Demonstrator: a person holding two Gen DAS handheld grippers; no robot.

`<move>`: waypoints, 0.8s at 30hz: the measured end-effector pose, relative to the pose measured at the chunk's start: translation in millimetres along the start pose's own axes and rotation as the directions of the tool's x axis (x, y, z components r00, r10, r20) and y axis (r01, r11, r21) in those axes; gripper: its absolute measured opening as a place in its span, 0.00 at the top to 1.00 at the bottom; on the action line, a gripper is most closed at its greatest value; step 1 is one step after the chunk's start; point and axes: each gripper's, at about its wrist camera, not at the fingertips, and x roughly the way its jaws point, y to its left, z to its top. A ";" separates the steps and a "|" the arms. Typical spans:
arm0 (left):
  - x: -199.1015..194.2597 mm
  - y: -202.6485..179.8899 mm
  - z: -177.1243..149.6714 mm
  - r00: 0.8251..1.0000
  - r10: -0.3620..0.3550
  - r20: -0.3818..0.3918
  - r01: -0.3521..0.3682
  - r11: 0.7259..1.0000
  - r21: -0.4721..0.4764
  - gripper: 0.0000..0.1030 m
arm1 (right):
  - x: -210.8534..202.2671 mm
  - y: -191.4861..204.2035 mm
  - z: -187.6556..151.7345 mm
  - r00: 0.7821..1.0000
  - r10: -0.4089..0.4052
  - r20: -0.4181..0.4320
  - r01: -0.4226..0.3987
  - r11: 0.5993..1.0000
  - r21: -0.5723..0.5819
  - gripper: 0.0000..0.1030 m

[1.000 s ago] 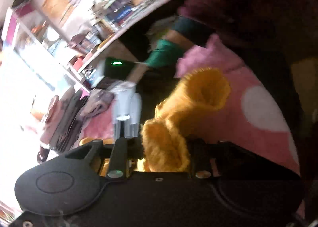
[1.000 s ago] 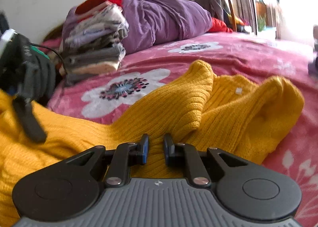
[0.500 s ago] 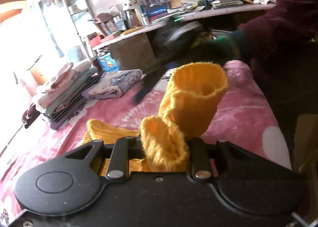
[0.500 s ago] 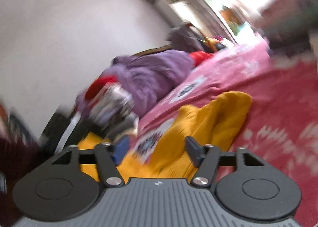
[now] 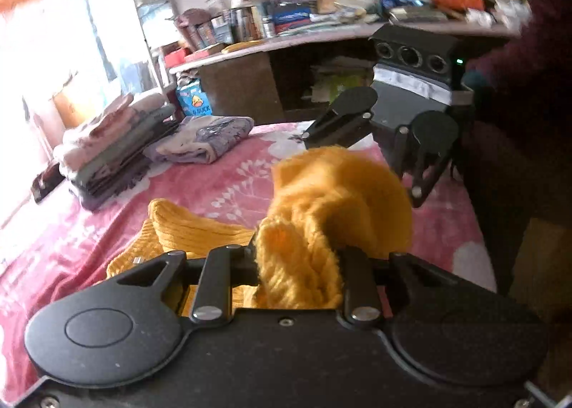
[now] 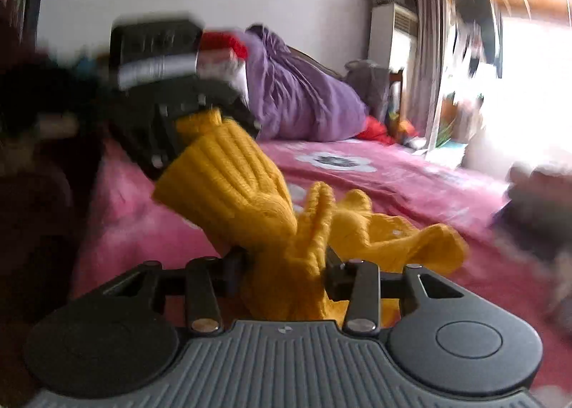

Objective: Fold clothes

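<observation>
Both claws, the left gripper [image 5: 298, 258] and right gripper [image 6: 286, 261], pinch the yellow sweater [image 6: 250, 193], lifting it above the pink bedspread [image 6: 393, 172] for folding.

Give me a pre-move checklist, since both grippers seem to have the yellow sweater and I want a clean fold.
1. Left gripper shut on yellow sweater: ok.
2. Right gripper shut on the sweater: ok.
3. Knit flat between the grippers: not ok, bunched and twisted.
4. Rest of sweater lies on the pink bedspread: ok.
5. Folded clothes stack apart from the sweater: ok.
6. Sleeves sorted: cannot tell, blurred.
</observation>
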 end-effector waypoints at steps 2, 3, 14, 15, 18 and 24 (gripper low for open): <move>0.8 22.3 4.1 1.000 -0.008 0.000 0.008 0.997 -0.079 0.79 | 0.9 -20.5 7.2 0.999 0.045 0.018 -0.045 0.999 0.024 0.58; 0.6 29.6 5.3 1.000 -0.002 0.000 0.002 0.995 -0.104 0.79 | 2.5 -29.8 8.7 0.998 0.057 0.026 -0.058 0.997 0.052 0.55; 6.5 53.8 9.1 1.000 -0.017 -0.020 0.011 0.964 -0.265 0.79 | 16.3 15.1 2.2 0.987 -0.160 -0.025 0.160 0.987 -0.020 0.51; 5.5 51.3 8.3 1.000 -0.018 -0.019 0.012 0.965 -0.260 0.79 | 16.6 14.1 4.0 0.982 -0.189 -0.013 0.189 0.982 -0.011 0.56; 2.6 51.5 6.1 1.000 -0.015 -0.022 0.009 0.966 -0.257 0.79 | 6.8 -6.5 6.1 0.979 -0.202 0.014 0.200 0.975 0.101 0.60; 7.0 63.8 5.2 0.999 -0.047 -0.019 0.040 0.959 -0.279 0.79 | -5.7 -52.0 -10.2 0.995 -0.016 0.102 -0.022 0.933 0.360 0.73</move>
